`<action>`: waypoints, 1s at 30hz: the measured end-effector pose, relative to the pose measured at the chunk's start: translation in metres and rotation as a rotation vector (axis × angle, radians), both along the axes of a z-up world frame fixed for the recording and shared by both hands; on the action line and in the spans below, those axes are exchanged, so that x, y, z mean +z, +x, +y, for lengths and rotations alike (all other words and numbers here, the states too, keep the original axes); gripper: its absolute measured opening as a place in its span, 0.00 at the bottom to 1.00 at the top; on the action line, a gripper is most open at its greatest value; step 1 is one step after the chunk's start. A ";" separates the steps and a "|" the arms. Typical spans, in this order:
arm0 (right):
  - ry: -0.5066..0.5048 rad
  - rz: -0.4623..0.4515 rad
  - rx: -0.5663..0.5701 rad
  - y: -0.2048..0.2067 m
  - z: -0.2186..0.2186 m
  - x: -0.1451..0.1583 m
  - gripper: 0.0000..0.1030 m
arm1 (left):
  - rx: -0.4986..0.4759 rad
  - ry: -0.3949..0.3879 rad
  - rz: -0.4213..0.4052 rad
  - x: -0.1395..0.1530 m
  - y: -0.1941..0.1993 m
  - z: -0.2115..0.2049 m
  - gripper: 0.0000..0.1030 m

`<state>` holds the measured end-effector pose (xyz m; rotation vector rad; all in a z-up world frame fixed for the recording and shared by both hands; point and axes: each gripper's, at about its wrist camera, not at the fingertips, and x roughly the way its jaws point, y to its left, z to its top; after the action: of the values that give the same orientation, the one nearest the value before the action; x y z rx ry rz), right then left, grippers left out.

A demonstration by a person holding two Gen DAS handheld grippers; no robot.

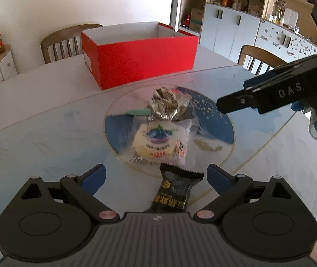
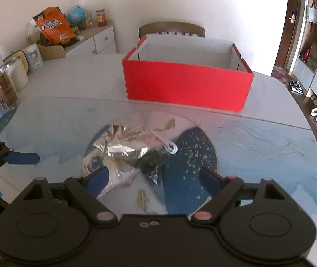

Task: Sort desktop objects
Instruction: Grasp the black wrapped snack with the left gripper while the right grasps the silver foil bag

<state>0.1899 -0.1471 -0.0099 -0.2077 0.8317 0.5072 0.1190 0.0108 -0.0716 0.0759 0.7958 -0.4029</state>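
We hold the left gripper [image 1: 156, 175] wide open above a black snack packet [image 1: 174, 193] on the desk [image 1: 47, 115]. Our right gripper [image 2: 153, 176], also open, hovers over a crumpled foil bag [image 2: 127, 146]; the red box [image 2: 187, 84] stands behind.

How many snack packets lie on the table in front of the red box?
3. The crumpled silver foil packet lies nearest the red box; the clear blueberry packet is just before it; the black packet is nearest the camera. Others may be hidden beneath.
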 end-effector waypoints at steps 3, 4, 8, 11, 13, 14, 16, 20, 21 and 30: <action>-0.012 -0.007 -0.006 0.001 0.000 -0.004 0.85 | -0.010 0.001 0.003 -0.006 -0.003 -0.001 0.95; -0.015 -0.008 -0.010 0.002 0.000 -0.006 0.85 | -0.012 0.004 0.004 -0.008 -0.004 -0.002 0.94; -0.013 -0.007 -0.024 0.010 0.000 -0.012 0.84 | -0.014 0.009 0.016 -0.014 -0.005 -0.004 0.92; -0.005 -0.004 -0.027 0.014 0.001 -0.014 0.84 | -0.010 0.010 0.025 -0.019 -0.006 -0.004 0.91; 0.013 0.001 -0.019 0.016 0.002 -0.013 0.84 | -0.010 0.010 0.034 -0.023 -0.006 -0.004 0.91; 0.019 -0.001 -0.012 0.016 0.004 -0.012 0.84 | -0.010 0.011 0.036 -0.024 -0.006 -0.004 0.91; 0.033 -0.003 0.011 0.017 0.009 -0.010 0.85 | -0.012 0.011 0.039 -0.027 -0.006 -0.004 0.90; 0.035 -0.013 0.038 0.023 0.021 -0.009 0.87 | -0.018 0.014 0.045 -0.030 -0.004 -0.006 0.85; 0.040 -0.013 0.040 0.025 0.023 -0.010 0.88 | -0.020 0.013 0.049 -0.031 -0.004 -0.006 0.85; 0.098 -0.019 0.026 0.047 0.046 -0.015 0.97 | -0.033 0.025 0.049 -0.038 -0.001 -0.011 0.81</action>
<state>0.2370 -0.1009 -0.0250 -0.1334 0.7847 0.5676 0.1185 0.0002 -0.1092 0.1024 0.8486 -0.4272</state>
